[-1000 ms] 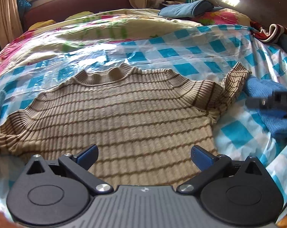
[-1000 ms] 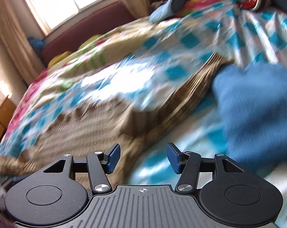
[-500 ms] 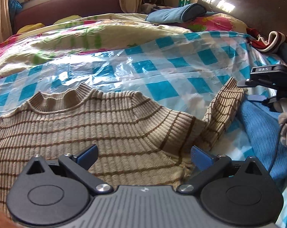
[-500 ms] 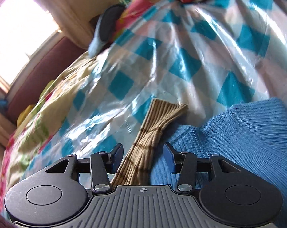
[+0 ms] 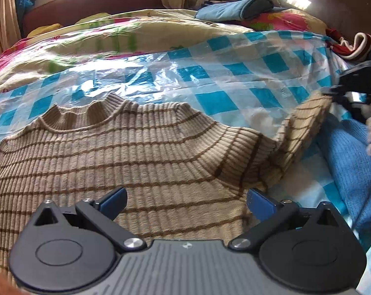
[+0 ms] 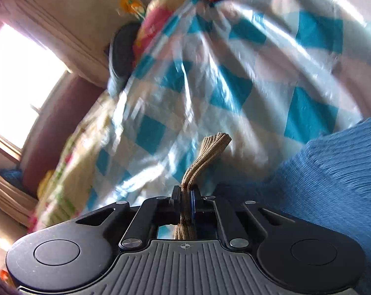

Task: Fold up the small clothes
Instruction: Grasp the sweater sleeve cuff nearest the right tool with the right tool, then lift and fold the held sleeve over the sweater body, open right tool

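Observation:
A beige ribbed sweater with brown stripes lies flat on a blue-checked plastic sheet on the bed, collar away from me. My left gripper is open and empty, just above the sweater's right chest. The sweater's right sleeve runs up to my right gripper at the right edge. In the right wrist view my right gripper is shut on the sleeve cuff, whose end sticks out past the jaws.
A blue knitted garment lies right of the sweater, and also shows in the right wrist view. A floral quilt, a blue pillow, a red striped cloth and a dark headboard lie beyond.
My right gripper has closed on the sweater's right sleeve cuff, which lay between its open jaws before. My left gripper has shifted towards the sweater's right shoulder and stayed open.

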Demonstrator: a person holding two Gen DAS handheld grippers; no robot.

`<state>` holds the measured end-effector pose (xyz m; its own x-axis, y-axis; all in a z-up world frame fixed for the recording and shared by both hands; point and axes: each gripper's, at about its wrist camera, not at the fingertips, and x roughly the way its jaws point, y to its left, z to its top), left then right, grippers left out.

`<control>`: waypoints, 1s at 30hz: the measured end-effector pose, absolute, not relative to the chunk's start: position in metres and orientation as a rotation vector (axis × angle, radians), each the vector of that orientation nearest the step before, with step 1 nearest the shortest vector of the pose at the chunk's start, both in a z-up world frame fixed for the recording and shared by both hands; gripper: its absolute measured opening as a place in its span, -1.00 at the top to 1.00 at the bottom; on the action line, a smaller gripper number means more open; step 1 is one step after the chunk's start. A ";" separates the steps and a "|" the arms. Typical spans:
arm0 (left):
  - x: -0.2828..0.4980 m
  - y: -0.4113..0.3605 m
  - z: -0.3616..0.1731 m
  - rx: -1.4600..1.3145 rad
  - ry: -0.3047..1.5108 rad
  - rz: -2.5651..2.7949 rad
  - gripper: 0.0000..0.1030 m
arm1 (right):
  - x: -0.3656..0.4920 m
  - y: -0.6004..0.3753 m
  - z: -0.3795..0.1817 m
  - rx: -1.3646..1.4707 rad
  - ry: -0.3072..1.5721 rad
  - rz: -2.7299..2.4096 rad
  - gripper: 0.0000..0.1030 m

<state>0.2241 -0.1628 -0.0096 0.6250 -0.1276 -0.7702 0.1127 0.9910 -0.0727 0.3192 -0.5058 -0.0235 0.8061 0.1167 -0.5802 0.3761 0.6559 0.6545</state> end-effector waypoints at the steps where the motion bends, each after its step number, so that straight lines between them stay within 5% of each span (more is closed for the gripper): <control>1: 0.225 -0.160 -0.009 -0.030 0.887 -0.134 -1.00 | 0.311 -0.510 -0.014 0.869 0.600 -0.155 0.86; 8: 0.236 -0.159 -0.016 -0.059 0.831 -0.130 -1.00 | 0.231 -0.520 0.049 0.792 0.404 -0.180 0.87; 17: 0.295 -0.201 -0.050 0.087 0.902 -0.086 -1.00 | 0.190 -0.509 0.033 0.782 0.456 -0.175 0.88; 30: 0.321 -0.202 -0.029 0.104 0.856 -0.071 -1.00 | 0.168 -0.426 0.088 0.632 0.406 0.110 0.88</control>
<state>0.3207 -0.2021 -0.0288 0.6533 -0.0206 -0.7569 0.1042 0.9926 0.0629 0.1680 -0.4260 0.0879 0.9156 0.2222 -0.3352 0.0223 0.8041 0.5940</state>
